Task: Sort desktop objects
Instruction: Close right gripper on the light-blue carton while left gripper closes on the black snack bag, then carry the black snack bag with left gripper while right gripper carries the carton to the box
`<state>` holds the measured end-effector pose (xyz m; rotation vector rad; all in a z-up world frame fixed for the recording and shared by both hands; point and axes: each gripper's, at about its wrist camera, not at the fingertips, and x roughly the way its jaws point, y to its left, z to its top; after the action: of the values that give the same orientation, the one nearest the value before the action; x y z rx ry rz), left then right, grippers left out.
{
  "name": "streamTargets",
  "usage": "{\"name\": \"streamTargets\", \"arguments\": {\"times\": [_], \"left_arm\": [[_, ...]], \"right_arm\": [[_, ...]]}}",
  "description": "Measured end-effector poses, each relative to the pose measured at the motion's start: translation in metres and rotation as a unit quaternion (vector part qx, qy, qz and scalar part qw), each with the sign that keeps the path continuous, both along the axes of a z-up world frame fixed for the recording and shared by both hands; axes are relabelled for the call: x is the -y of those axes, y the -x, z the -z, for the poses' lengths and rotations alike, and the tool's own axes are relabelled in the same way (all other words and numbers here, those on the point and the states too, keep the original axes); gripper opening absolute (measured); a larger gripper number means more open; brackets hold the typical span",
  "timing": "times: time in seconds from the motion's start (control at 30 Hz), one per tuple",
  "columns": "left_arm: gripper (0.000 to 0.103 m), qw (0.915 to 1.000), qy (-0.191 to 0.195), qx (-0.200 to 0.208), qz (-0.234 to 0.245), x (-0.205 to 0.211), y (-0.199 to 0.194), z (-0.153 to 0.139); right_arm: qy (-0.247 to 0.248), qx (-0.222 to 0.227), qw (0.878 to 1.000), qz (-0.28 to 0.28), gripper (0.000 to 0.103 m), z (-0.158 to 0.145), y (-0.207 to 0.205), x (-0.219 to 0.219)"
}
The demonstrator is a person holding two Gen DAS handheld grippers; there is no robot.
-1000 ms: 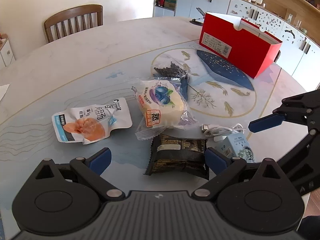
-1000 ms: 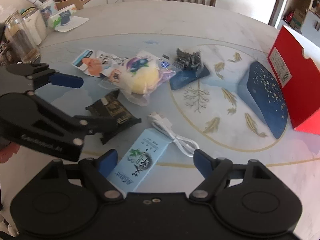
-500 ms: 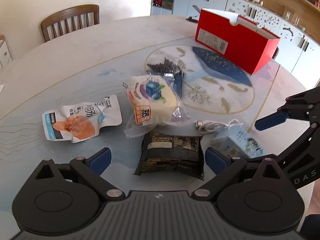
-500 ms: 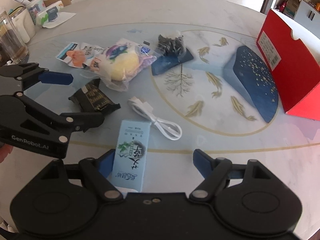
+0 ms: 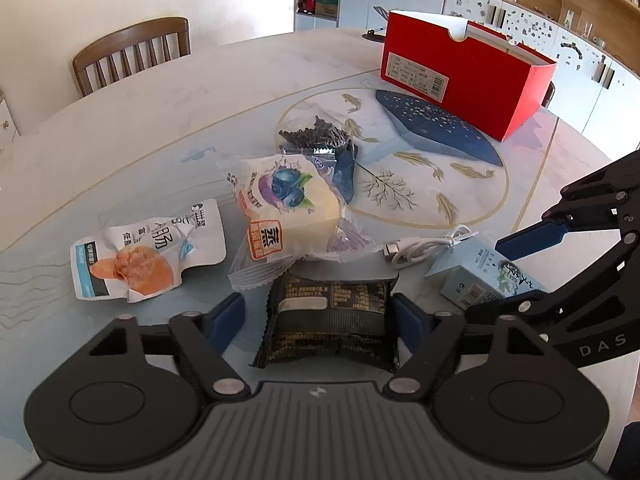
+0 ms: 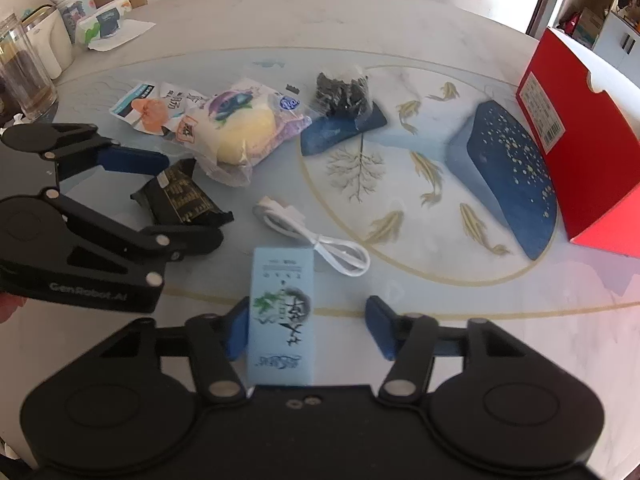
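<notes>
A black snack packet [image 5: 328, 320] lies flat between the fingers of my left gripper [image 5: 316, 318]. Its jaws are closing; the right pad is at the packet's edge and the left pad stands off it. A light blue carton [image 6: 280, 312] lies between the fingers of my right gripper [image 6: 308, 328]. These jaws are closing too, with the left pad against the carton and the right pad apart from it. Beyond lie a blueberry bun pack [image 5: 288, 208], an orange-and-white pouch [image 5: 148, 252], a white cable [image 5: 428, 244] and a bag of dark bits [image 5: 316, 136].
An open red box [image 5: 460, 80] stands at the table's far right. A wooden chair [image 5: 132, 52] is behind the round patterned table [image 5: 140, 120]. A glass jar [image 6: 24, 80] and packets sit at the far left edge in the right wrist view.
Both pairs of jaws have narrowed from wide open. The black packet now sits between the left fingers and the blue carton between the right fingers.
</notes>
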<state>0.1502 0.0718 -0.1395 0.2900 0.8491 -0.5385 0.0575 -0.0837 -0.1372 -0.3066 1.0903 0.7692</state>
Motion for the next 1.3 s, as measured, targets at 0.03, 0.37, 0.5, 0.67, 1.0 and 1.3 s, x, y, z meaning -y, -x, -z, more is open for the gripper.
{"name": "streamTargets", "arguments": {"times": [0.03,0.37,0.5,0.67,1.0,1.3], "left_arm": [[0.072,1.0000,-0.002,0.001,0.001,0.001,0.000,0.000],[0.059,0.9998,-0.016,-0.002,-0.006,0.003,0.005,-0.003],[0.057,0.9997,-0.014,-0.011,-0.018,0.002,0.006,-0.004],[0.056,0.9994,-0.008,-0.019,-0.026,0.000,0.014,-0.007],[0.056,0.9984,0.002,-0.036,-0.043,0.004,0.033,-0.018],[0.056,0.9962,0.029,-0.046,-0.069,0.018,0.048,-0.038]], "right_arm": [[-0.001,0.001,1.000,-0.001,0.052,0.000,0.000,0.000],[-0.003,-0.001,1.000,-0.013,0.028,-0.004,0.004,-0.002],[-0.001,0.002,1.000,-0.021,0.028,-0.004,0.005,-0.001],[-0.005,-0.004,1.000,-0.021,0.028,-0.005,0.004,0.005],[-0.026,-0.011,0.999,-0.027,0.028,-0.017,0.002,0.024],[-0.051,-0.005,0.999,-0.015,0.028,-0.038,-0.010,0.047]]}}
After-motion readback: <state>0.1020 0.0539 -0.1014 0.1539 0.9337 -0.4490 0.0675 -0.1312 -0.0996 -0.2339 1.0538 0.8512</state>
